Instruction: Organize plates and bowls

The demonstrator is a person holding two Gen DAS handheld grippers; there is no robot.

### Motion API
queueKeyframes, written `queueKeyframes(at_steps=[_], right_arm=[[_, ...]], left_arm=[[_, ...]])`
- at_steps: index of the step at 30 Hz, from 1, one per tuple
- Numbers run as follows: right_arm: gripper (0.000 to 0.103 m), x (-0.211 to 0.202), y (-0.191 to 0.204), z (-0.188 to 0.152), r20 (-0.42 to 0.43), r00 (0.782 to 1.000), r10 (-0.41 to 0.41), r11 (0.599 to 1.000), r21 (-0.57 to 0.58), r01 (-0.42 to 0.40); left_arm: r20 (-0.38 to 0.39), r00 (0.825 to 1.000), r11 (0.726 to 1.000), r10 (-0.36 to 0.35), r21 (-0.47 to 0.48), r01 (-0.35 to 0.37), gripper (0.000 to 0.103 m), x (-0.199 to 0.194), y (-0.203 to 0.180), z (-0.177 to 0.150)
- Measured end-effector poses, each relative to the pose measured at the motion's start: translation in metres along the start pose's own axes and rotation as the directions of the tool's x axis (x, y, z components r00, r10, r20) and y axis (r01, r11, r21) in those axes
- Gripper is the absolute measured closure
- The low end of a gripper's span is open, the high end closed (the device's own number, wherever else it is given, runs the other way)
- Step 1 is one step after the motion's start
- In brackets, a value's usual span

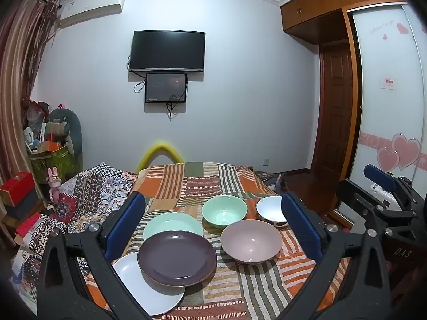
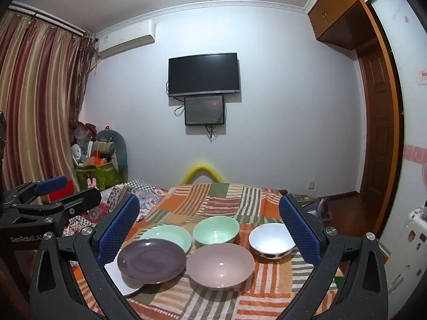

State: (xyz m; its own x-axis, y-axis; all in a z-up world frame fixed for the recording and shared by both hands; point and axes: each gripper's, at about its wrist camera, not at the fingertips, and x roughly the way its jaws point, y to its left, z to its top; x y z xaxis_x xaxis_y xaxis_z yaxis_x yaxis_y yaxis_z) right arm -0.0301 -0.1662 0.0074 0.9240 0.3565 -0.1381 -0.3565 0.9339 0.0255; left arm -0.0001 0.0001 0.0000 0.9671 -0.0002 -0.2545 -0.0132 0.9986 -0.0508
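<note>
Purple plate (image 1: 176,258) overlaps 2 plates.

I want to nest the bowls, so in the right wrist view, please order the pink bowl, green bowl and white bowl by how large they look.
1. pink bowl, clearly largest, though also nearest the camera.
2. green bowl and white bowl: they look alike, so I do not rank them.

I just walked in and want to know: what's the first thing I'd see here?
Probably the coloured dishes on the striped patchwork cloth: a dark purple plate lies over a white plate and a mint plate, with a mauve bowl, a mint bowl and a spotted white bowl beside them. Behind, a black TV hangs on the wall.
</note>
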Motion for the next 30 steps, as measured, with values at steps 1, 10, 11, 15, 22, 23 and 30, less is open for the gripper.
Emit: queueKeyframes(at_steps=[1,10,11,15,22,23,30], right_arm=[[0.000,-0.0001,-0.0001,0.0002,-0.001,1.000,0.000,1.000,0.000,0.000],[0.000,-0.0002,-0.0005,0.0019,-0.006,1.000,-0.002,1.000,0.000,0.002],[0.000,-0.0003,-0.0004,0.0019,-0.005,1.000,-0.002,1.000,0.001,0.002],[0.000,0.0008,0.0020,0.0025,-0.005,1.000,-0.001,1.000,0.000,0.001],[0.000,0.0008,0.0001,0.0016,-0.006,1.000,-0.003,1.000,0.003,0.003],[0.000,0.0012,0.0000,0.0014,-0.006,1.000,-0.003,1.000,0.004,0.003],[0.000,-0.0006,0.0004,0.0032,-0.004,1.000,-0.002,1.000,0.002,0.002]], left_arm=[[0.001,1.000,1.000,0.001,0.000,-0.001,0.000,0.0000,0.0001,0.0001],[-0.001,1.000,1.000,0.005,-0.006,-0.005,0.000,0.0032,0.0071,0.0023],[0.000,1.000,1.000,0.007,-0.006,-0.007,0.000,0.0037,0.0083,0.0026],[0.004,1.000,1.000,0.000,0.002,0.000,0.000,0.0053,0.0007,0.0010],[0.010,1.000,1.000,-0.004,0.008,0.003,0.000,-0.0004,0.0002,0.0024],[0.011,1.000,1.000,-0.003,0.007,0.003,0.000,-0.0006,0.0000,0.0021],[0.011,1.000,1.000,-0.004,0.008,0.004,0.000,-0.0012,-0.0003,0.0017]])
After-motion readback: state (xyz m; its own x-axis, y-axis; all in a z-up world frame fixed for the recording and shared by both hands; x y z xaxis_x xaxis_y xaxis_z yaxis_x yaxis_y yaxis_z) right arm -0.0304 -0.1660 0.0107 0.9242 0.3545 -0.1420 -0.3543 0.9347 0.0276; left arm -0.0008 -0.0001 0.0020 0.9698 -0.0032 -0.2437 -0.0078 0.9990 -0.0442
